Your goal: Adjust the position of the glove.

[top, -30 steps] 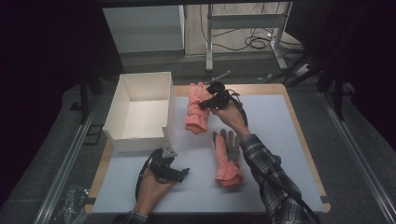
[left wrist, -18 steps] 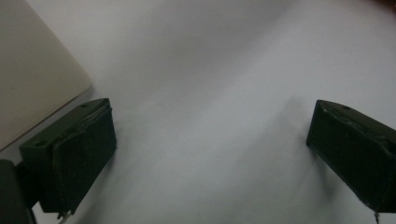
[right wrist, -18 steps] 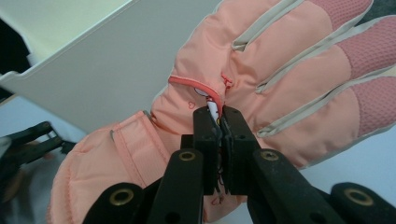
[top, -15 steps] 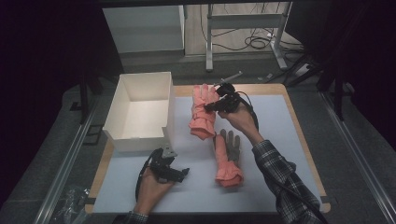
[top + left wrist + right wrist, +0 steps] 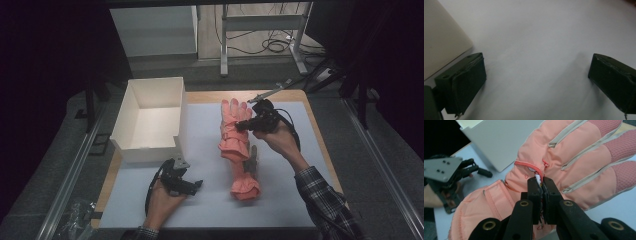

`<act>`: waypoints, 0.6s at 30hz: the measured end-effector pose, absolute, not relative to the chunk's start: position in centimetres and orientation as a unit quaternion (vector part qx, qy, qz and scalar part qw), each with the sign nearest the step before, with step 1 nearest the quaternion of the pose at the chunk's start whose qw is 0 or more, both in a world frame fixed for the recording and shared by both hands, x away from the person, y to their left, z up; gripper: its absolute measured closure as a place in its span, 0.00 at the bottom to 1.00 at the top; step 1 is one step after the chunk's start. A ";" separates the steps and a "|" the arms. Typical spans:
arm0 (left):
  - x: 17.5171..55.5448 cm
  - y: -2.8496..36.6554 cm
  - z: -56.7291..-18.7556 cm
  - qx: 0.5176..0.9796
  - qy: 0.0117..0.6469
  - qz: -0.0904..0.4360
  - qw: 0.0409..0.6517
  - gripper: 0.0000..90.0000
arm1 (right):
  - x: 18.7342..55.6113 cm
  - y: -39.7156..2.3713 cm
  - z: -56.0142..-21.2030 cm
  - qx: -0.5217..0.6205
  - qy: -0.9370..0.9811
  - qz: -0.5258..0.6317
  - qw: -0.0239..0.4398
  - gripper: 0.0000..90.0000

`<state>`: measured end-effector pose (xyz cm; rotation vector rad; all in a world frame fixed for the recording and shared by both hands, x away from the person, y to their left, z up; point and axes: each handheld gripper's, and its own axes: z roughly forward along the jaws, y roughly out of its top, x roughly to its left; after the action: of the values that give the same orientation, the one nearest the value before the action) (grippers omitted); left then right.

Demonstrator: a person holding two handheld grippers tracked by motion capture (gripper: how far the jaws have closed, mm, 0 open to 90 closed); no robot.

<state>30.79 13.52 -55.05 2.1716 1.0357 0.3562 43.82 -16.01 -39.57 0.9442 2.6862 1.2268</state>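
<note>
A pink winter glove (image 5: 231, 134) hangs tilted over the white mat (image 5: 280, 200), its fingers pointing away from me. My right gripper (image 5: 240, 125) is shut on it. In the right gripper view the jaws (image 5: 541, 182) pinch the fabric on the back of the glove (image 5: 579, 157), beside a small zip. A second pink glove (image 5: 244, 184) with a grey palm lies on the mat, partly under the first glove's cuff. Near the front left, my left gripper (image 5: 198, 184) rests low over the mat; its jaws (image 5: 536, 75) stand wide open with nothing between them.
An open white box (image 5: 131, 111) stands at the left of the mat, its corner (image 5: 441, 45) just beside my left gripper. The wooden table edge (image 5: 320, 135) borders the mat at the right. Metal rails and dark floor surround the table.
My right gripper has carried the pink glove to the right and slightly up, so it now hangs over the second glove. The left hand has stayed put.
</note>
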 end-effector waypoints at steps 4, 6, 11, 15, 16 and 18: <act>30.8 13.5 -55.0 0.838 0.399 0.138 0.346 0.02 | 42.4 -17.1 -39.6 0.300 0.868 0.396 0.018 0.95; 30.8 13.5 -55.0 0.838 0.399 0.138 0.346 0.02 | 41.6 -17.5 -39.7 0.296 0.870 0.394 0.019 0.95; 30.8 13.5 -55.0 0.838 0.399 0.138 0.347 0.02 | 39.4 -18.4 -40.1 0.290 0.874 0.389 0.021 0.95; 30.8 13.5 -55.0 0.838 0.399 0.137 0.347 0.02 | 37.9 -18.8 -40.8 0.286 0.879 0.381 0.022 0.95; 30.8 13.5 -55.0 0.838 0.399 0.137 0.347 0.02 | 37.5 -18.9 -40.9 0.283 0.881 0.379 0.022 0.95; 30.8 13.5 -55.0 0.838 0.399 0.137 0.347 0.02 | 36.8 -19.0 -41.3 0.279 0.883 0.378 0.021 0.95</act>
<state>30.78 13.53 -55.04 2.1727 1.0347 0.3564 36.76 -18.96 -41.34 0.8648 2.7367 1.1709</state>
